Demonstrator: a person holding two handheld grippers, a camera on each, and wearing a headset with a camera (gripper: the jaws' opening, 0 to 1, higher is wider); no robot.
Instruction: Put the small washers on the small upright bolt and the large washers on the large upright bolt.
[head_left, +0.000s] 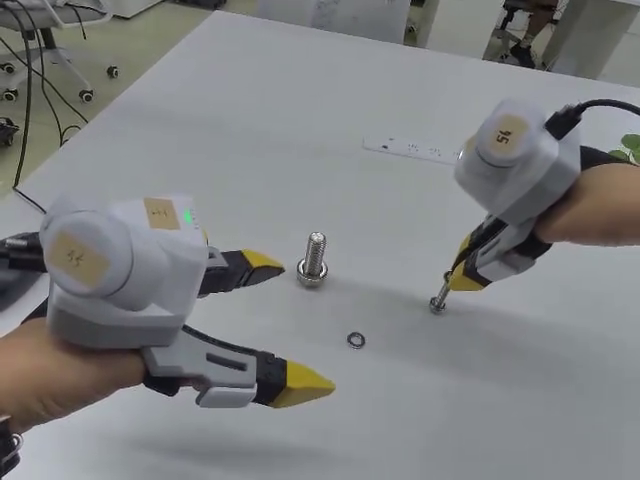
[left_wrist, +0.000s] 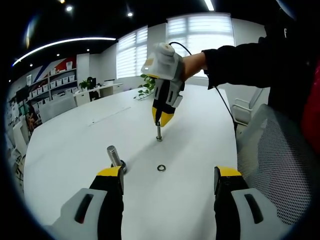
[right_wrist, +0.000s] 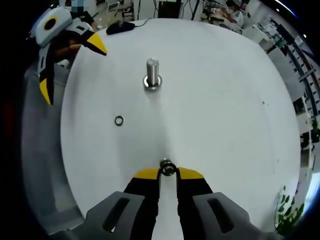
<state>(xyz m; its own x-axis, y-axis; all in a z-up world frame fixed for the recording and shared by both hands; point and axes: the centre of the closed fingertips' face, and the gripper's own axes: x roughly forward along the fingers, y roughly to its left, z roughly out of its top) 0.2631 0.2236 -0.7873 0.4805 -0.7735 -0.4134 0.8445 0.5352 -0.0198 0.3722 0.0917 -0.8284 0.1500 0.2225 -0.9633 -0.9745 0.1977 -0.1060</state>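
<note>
The large upright bolt (head_left: 314, 256) (left_wrist: 115, 156) (right_wrist: 152, 70) stands mid-table with a wide metal ring at its base. One small washer (head_left: 355, 340) (left_wrist: 161, 168) (right_wrist: 119, 120) lies flat and loose in front of it. The small upright bolt (head_left: 439, 299) (left_wrist: 159, 133) stands to the right. My right gripper (head_left: 462, 279) (right_wrist: 168, 172) points down right over the small bolt's top, jaws pinched on a small metal ring (right_wrist: 167, 166). My left gripper (head_left: 285, 322) (left_wrist: 169, 172) is open and holds nothing, low at the near left, short of the large bolt and the loose washer.
A white label strip (head_left: 410, 149) lies on the white table (head_left: 250, 120) behind the bolts. The table's left edge runs diagonally, with chair wheels and cables (head_left: 30, 80) on the floor beyond. A mesh chair (left_wrist: 272, 160) stands by the table's edge.
</note>
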